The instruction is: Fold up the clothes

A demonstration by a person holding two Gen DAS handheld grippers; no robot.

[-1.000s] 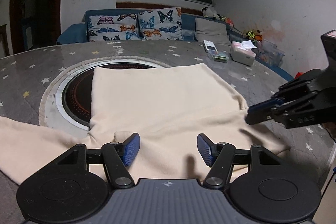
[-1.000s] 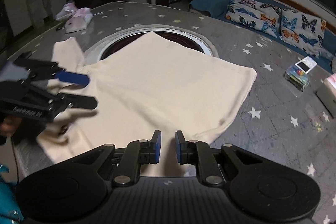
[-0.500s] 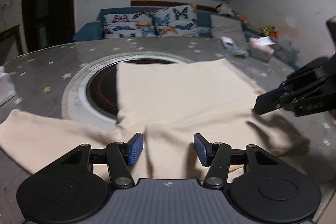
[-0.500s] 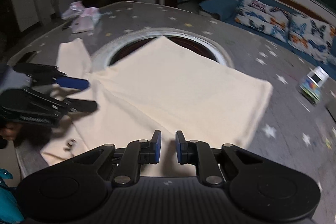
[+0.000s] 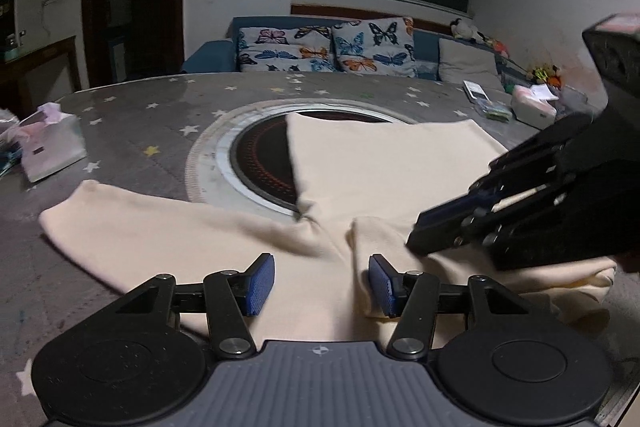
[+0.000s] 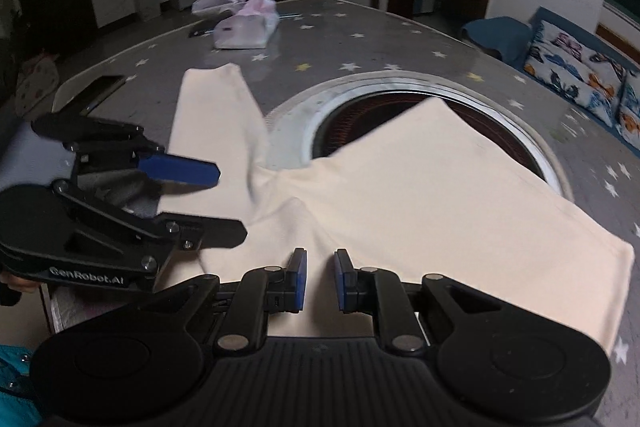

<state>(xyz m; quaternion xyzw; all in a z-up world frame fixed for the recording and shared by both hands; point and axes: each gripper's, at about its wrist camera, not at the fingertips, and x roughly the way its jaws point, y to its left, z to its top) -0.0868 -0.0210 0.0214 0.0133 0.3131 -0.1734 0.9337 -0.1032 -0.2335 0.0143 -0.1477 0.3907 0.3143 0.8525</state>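
A cream top lay spread flat on the big grey table with stars. Part of its body covered the round dark burner ring set in the middle of the table. One long sleeve stretched out to the side, away from the body. Laid out flat like that, the top was easy to fold — each part could be reached.

The left gripper hung just above the near part of the top, close to where the sleeve joins the body. Its blue pads stood wide apart, with nothing between them. I think it was held open so it could come down and pinch the cloth.

The right gripper was low over the near edge of the top. Its jaws had only a small gap between them. The right wrist view showed cloth behind the gap, but I could not tell if any cloth was pinched there. In the left wrist view its fingers pointed at a soft fold of cloth that lay doubled over.

The fold seemed only just begun — the sleeve was out flat and the body was not folded.

Two tissue packs sat at the far side, well apart from the top, so they were not in the way. A blue sofa with butterfly pillows stood behind the table.
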